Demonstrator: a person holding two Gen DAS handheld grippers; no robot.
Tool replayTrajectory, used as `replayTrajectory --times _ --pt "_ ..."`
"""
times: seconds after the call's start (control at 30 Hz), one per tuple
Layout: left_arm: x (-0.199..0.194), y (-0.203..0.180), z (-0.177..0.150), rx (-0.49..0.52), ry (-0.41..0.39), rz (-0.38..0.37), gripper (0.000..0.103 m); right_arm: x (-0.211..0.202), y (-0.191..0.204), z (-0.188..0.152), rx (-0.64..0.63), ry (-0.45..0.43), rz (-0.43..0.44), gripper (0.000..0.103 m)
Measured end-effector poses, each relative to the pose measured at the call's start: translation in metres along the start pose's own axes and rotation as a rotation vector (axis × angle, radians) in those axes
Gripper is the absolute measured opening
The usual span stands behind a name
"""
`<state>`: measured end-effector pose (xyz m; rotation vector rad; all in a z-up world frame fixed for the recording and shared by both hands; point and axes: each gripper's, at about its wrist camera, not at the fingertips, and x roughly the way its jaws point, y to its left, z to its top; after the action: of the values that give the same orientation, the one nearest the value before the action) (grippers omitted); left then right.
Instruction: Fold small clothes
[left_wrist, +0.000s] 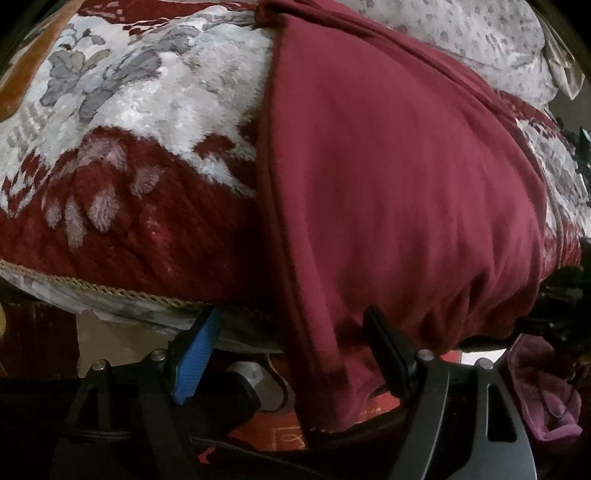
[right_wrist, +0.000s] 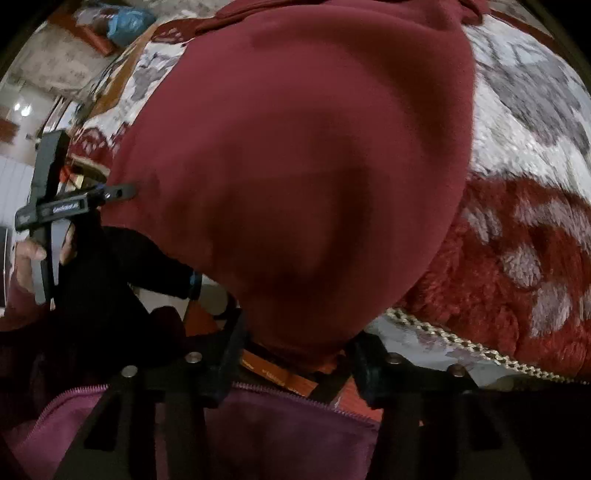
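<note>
Plainly, maroon garment drapes over the blanket's edge.

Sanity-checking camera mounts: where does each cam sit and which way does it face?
Left wrist: on the left gripper, looking steeply down at the maroon garment draped over the bed edge; own fingers only.
Right wrist: on the right gripper, looking down at the same garment; shows the person's purple zip jacket and the hand holding the left gripper.
Shared: garment and floral blanket.
</note>
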<state>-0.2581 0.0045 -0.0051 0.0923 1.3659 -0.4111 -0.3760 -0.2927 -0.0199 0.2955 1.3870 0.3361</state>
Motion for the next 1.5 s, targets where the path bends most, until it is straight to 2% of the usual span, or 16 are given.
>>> replayTrajectory --times 0.17,0.33,0.4,0.43,0.47,0.53,0.63,0.67,0.83,0.97,1.23,1.37,1.5 --pt "0.002 -0.01 0.0 0.022 -0.003 0.011 0.078 -0.001 0.002 -0.001 -0.021 0.003 0.041 0.051" --pt "0.008 -0.017 -0.001 0.016 0.006 0.016 0.078 0.015 -0.013 0.004 0.074 0.002 0.084 0.052" --pt "0.007 -0.02 0.0 0.032 0.0 0.021 0.077 0.02 -0.013 0.004 0.079 0.012 0.089 0.04" --pt "0.009 -0.021 -0.001 0.042 -0.006 0.024 0.07 0.018 -0.011 0.005 0.07 0.006 0.087 0.023" --pt "0.008 -0.024 -0.001 0.051 -0.009 0.032 0.058 0.015 -0.009 0.005 0.063 -0.009 0.09 0.014" --pt "0.004 -0.027 -0.001 0.063 -0.01 0.051 0.042 0.004 -0.005 0.004 0.046 -0.041 0.115 0.014" --pt "-0.007 -0.027 0.001 0.037 0.004 -0.004 0.015 -0.017 0.002 0.002 0.028 -0.083 0.166 0.014" --pt "-0.012 -0.026 0.003 0.023 0.003 -0.027 0.014 -0.023 0.004 0.002 0.025 -0.096 0.183 0.014" --pt "-0.056 -0.03 0.02 0.007 -0.106 -0.087 0.009 -0.066 0.006 0.01 0.023 -0.222 0.279 0.014" --pt "-0.078 -0.031 0.046 -0.009 -0.173 -0.133 0.009 -0.095 0.003 0.024 0.023 -0.315 0.306 0.014" --pt "-0.093 -0.023 0.12 -0.033 -0.29 -0.157 0.009 -0.143 -0.018 0.062 0.048 -0.48 0.289 0.014" --pt "-0.1 -0.019 0.155 -0.078 -0.358 -0.173 0.008 -0.159 -0.033 0.095 0.085 -0.57 0.28 0.014" --pt "-0.094 -0.02 0.206 -0.109 -0.395 -0.176 0.008 -0.164 -0.048 0.137 0.121 -0.629 0.245 0.014"
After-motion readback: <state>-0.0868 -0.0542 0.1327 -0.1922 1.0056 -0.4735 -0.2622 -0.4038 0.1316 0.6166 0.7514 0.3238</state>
